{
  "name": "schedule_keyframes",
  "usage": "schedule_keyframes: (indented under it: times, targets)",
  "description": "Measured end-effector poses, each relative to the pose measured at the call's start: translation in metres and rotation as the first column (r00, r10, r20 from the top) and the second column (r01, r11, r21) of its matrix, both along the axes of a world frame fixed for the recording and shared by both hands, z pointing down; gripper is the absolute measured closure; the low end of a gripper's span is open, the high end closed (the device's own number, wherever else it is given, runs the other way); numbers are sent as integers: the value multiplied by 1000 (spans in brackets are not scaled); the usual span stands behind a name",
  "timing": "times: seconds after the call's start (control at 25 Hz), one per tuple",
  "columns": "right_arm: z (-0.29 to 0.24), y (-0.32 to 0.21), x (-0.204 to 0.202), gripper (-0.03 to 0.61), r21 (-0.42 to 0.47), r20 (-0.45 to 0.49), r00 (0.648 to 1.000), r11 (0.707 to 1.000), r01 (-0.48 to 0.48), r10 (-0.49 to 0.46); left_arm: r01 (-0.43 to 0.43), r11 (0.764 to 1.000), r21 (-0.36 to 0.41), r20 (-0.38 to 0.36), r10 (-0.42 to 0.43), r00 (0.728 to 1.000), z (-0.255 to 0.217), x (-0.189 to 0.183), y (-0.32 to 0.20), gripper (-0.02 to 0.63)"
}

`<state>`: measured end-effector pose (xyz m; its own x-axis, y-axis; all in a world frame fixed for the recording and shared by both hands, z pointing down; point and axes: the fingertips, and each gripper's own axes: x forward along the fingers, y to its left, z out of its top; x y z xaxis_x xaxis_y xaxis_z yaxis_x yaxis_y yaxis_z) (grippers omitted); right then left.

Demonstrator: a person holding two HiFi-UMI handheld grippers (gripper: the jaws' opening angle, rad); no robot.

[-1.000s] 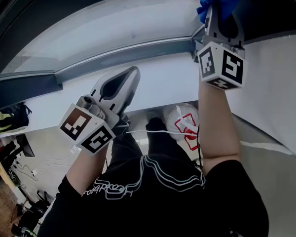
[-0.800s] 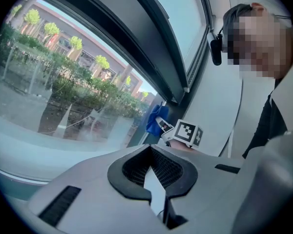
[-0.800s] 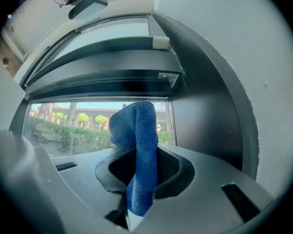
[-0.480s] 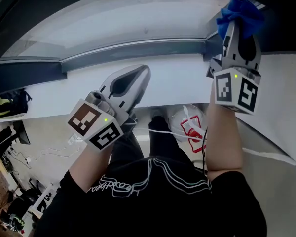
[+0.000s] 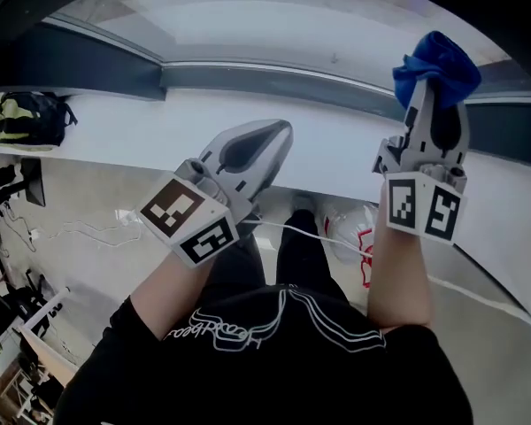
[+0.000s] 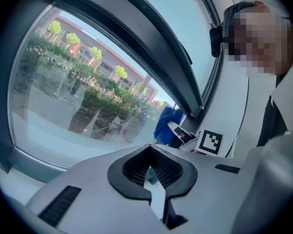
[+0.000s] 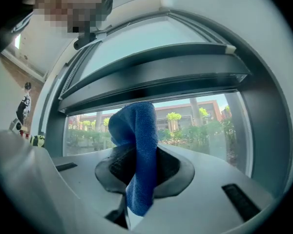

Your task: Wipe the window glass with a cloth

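- The right tool (image 5: 432, 96) is clamped on the blue cloth (image 5: 435, 60), which bunches above its tips.
- The left tool (image 5: 281, 131) is closed on nothing, low over the white sill (image 5: 115, 122).
- The cloth sits by the right edge of the window glass (image 5: 274, 16); it may not be touching the pane.
- No wiped patch can be made out, so most of the pane probably remains to be wiped.

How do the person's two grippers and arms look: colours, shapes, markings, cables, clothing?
The left gripper and the right gripper have smooth grey tapered shells with black ribbed pads inside the jaws. Each carries a white cube with black square markers: left cube, right cube. A thin white cable trails beside the left cube. The person wears a short-sleeved black T-shirt with a white line print.
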<state>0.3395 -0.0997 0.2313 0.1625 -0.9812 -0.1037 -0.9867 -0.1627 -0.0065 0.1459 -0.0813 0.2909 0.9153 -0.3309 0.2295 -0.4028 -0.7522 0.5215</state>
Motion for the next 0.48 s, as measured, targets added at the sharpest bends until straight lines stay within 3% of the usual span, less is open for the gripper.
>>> schedule_keyframes:
  times: [0.24,0.48]
  targets:
    - [7,-50,-128,514,-10,4,989,989,151,-151,107,994,-10,8,-107,994,4,-104,-32,607]
    - [26,-92,-261,514,-20,24,958,958,285,-285,197,980,-12,28,-197,980,12,-212,-59,607]
